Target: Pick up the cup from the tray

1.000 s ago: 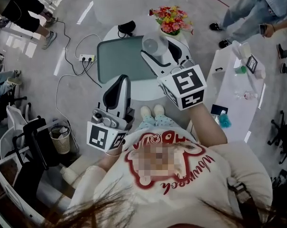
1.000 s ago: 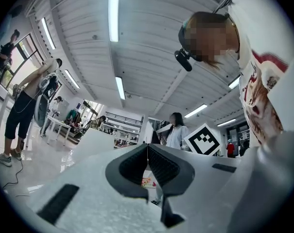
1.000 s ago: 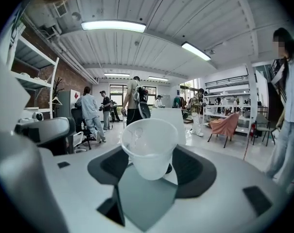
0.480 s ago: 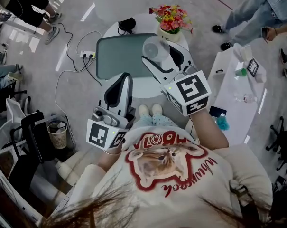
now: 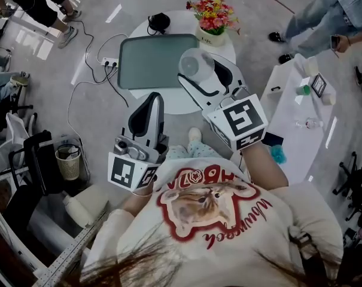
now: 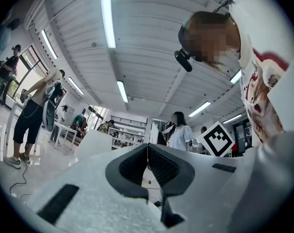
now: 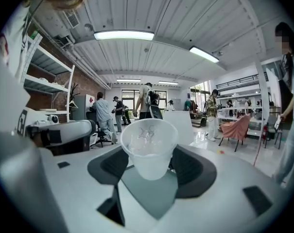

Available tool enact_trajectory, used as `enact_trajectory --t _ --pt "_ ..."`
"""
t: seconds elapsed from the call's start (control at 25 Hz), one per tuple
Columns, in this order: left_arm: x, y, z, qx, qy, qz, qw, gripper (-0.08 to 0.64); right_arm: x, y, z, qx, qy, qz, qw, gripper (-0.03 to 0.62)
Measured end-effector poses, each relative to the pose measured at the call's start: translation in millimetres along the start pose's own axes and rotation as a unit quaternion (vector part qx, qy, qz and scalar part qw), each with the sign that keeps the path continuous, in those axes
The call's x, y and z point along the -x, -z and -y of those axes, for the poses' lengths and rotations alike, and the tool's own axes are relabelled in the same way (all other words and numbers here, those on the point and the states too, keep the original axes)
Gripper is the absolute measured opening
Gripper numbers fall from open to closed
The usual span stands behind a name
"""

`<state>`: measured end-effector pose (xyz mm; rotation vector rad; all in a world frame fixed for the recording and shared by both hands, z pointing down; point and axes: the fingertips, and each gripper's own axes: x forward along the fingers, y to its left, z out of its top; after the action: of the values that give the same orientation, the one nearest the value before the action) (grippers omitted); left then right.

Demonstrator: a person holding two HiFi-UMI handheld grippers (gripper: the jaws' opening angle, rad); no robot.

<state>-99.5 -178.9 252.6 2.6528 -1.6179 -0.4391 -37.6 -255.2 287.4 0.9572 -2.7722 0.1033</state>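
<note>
While my right gripper [image 5: 201, 70] clamps the clear cup [image 5: 191, 63] above the green tray's [image 5: 146, 61] right edge, my left gripper [image 5: 153, 98] hangs nearer me than the tray, its jaws pressed together on nothing.

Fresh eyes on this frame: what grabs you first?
The clear cup clamped in the right tool, at the right edge of the green tray on the round white table. Next, the bright flowers at the table's far rim, and the left tool, shut and empty, held low by the person's lap.
</note>
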Motion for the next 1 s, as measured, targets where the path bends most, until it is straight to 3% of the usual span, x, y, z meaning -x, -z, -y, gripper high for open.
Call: enact_trajectory --t 0.4,1.0 --pt "43 -13 19 -0.006 0.017 0.004 0.9998 0.014 31 2 -44 0.008 0.017 0.001 1.0 0.282" --pt "163 -39 88 -0.012 0.049 -0.001 0.9987 0.014 126 3 -153 0.019 0.053 0.014 0.998 0.282"
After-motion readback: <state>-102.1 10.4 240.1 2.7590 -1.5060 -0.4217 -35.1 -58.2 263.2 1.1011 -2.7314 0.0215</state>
